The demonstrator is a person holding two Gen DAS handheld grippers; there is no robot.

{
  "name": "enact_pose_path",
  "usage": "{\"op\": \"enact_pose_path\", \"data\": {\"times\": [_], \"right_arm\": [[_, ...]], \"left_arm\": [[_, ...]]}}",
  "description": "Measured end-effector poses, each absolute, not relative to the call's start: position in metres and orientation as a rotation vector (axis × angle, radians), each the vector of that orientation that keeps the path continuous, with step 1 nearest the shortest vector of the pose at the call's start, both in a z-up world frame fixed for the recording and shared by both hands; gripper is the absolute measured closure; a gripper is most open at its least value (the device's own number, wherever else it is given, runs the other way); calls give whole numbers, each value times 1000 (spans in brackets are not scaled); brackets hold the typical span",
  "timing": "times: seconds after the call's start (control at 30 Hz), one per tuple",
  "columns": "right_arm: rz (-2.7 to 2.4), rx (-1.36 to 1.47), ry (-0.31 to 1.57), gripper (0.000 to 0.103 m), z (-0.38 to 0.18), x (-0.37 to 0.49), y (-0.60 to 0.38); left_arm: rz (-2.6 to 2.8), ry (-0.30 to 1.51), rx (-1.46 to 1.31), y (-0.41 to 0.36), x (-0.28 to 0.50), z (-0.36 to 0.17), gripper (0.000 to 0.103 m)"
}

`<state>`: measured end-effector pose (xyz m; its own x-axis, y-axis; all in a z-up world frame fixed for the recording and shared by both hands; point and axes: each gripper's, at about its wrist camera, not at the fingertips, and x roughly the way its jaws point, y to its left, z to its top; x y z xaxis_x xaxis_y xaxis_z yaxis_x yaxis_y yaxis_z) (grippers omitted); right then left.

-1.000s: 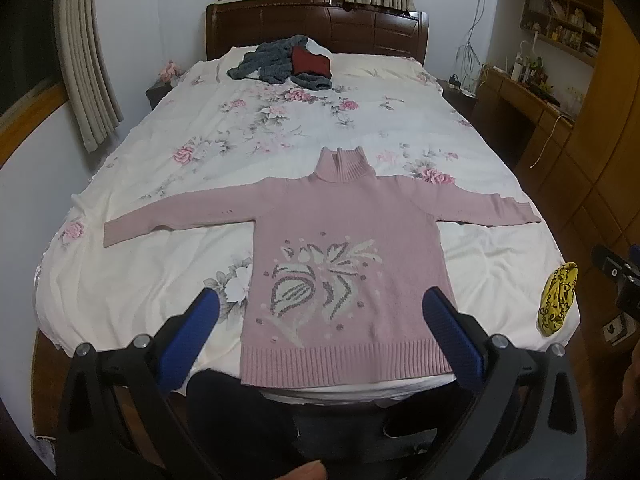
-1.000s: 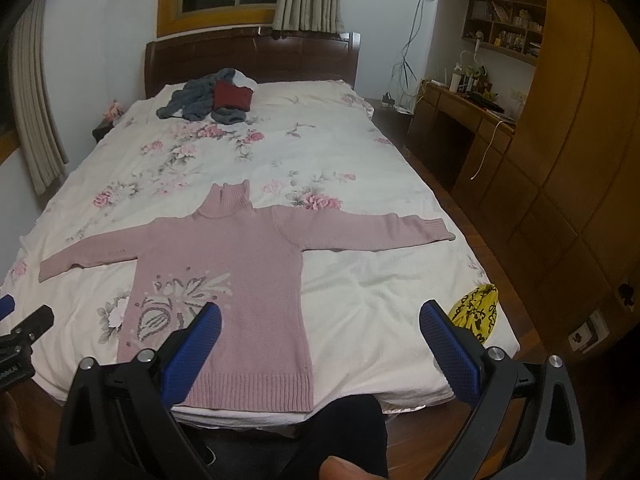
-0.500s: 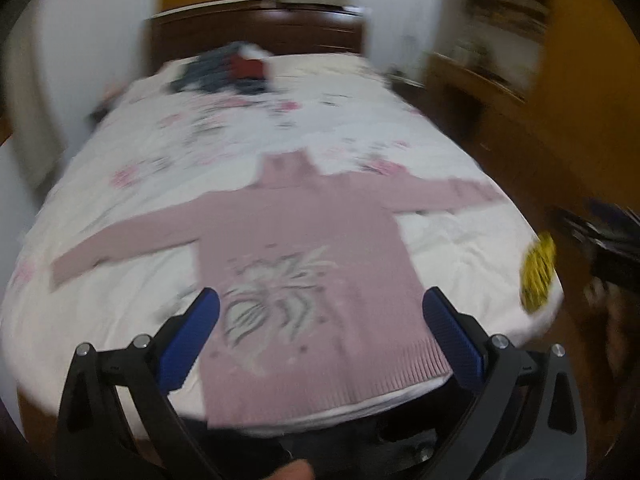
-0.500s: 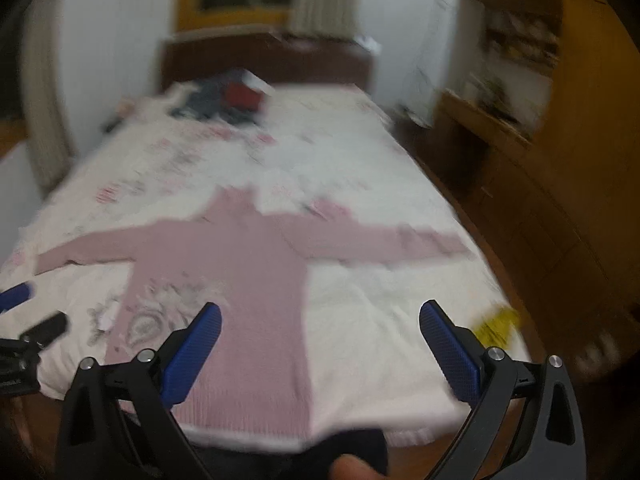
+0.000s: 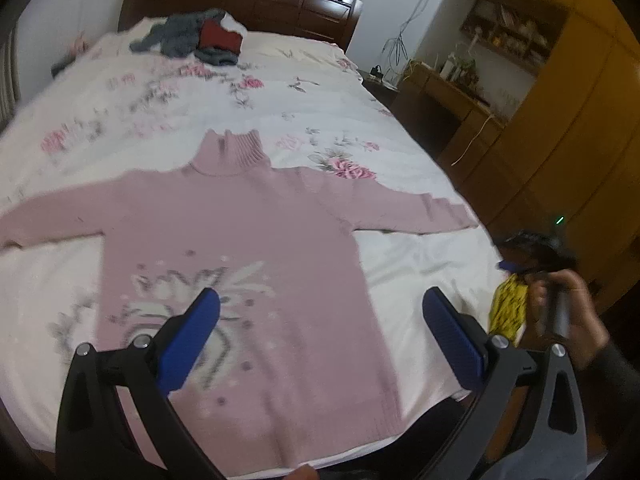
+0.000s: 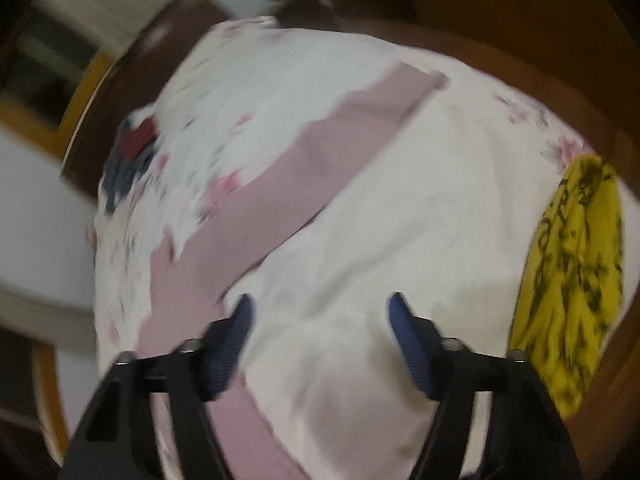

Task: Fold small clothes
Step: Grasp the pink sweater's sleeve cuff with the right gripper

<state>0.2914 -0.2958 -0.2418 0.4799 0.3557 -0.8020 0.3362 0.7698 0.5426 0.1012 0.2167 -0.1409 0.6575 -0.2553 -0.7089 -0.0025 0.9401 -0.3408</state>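
Observation:
A pink turtleneck sweater (image 5: 248, 240) with a grey-white flower pattern lies flat, front up, on the floral bedsheet (image 5: 168, 112), both sleeves spread out. My left gripper (image 5: 320, 316) hovers open above its lower half, holding nothing. In the right wrist view, tilted and blurred, the sweater's right sleeve (image 6: 288, 192) runs diagonally. My right gripper (image 6: 320, 316) is open and empty over bare sheet beside that sleeve and the sweater's side. A hand (image 5: 568, 312) holds the right gripper at the bed's right edge.
A yellow patterned cloth (image 6: 576, 280) lies at the bed's near right corner (image 5: 508, 308). A heap of grey and red clothes (image 5: 200, 36) sits by the dark headboard (image 5: 280, 0). Wooden desk and cabinets (image 5: 560, 120) stand right of the bed.
Both grippers moved forward toward the sweater. The right one swung down and rolled toward the right sleeve area; its fingers are a little closer together. The sweater has not moved.

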Motion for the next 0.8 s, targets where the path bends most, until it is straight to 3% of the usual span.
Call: {"op": "enact_pose_path", "data": {"times": [0.3,0.53,0.8], "right_arm": [[-65,1242,831,48,-315,389,-433],[-150,1272,842,54,-361,441,-458],[-142,1208,878,59,-375,477,-459]], "left_arm": [[-114,884,-341,212,131,-170,2],[-123,942,-552,229,158,-206,2],[-93,929,-716,253,173,-224,2]]}}
